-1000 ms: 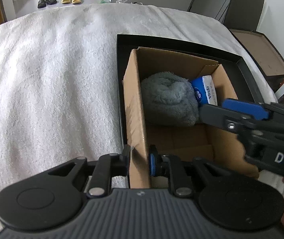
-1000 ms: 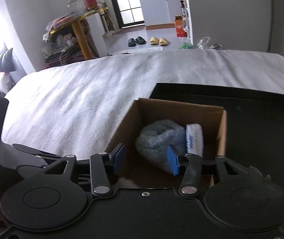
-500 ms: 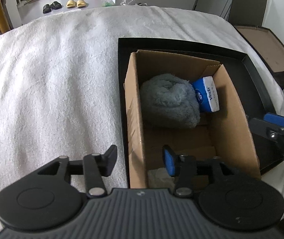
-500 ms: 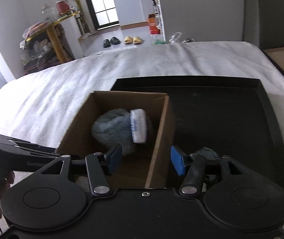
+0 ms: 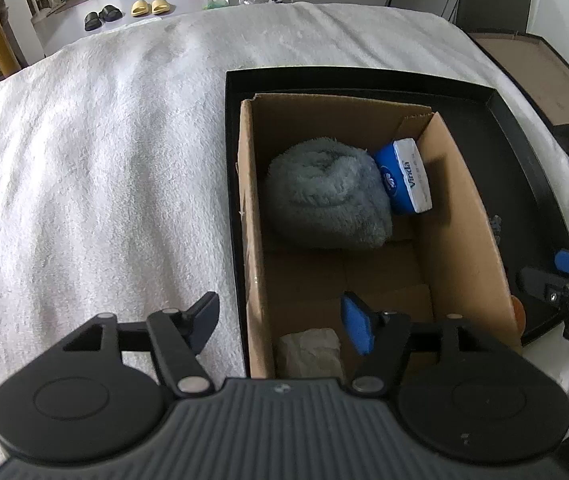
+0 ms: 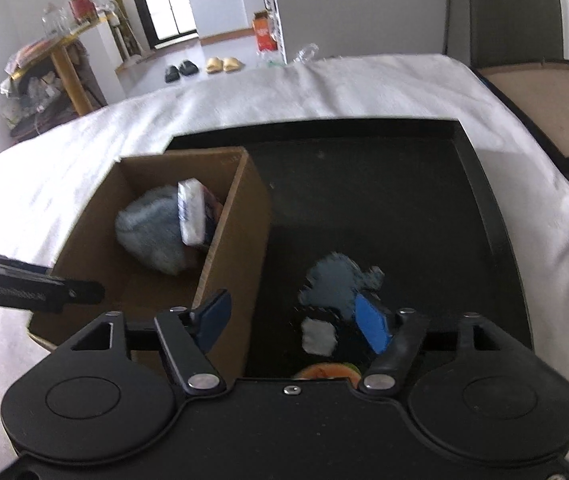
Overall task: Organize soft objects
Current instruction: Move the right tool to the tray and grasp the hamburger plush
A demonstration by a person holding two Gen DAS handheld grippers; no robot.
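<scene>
Fingers of the right gripper, just spreading and empty, approach the grey cloth at twelve o'clock; next, pinch it for the cardboard box.

Orange item mostly hidden behind the right gripper's body; small grey pieces blurred.

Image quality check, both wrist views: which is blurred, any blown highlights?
Left wrist view: sharp, the grey towel and tissue pack print readable, fisheye bending at the edges. Right wrist view: motion-smeared, the small items on the black tray blocky and unreadable, bedspread washed out at left.
</scene>
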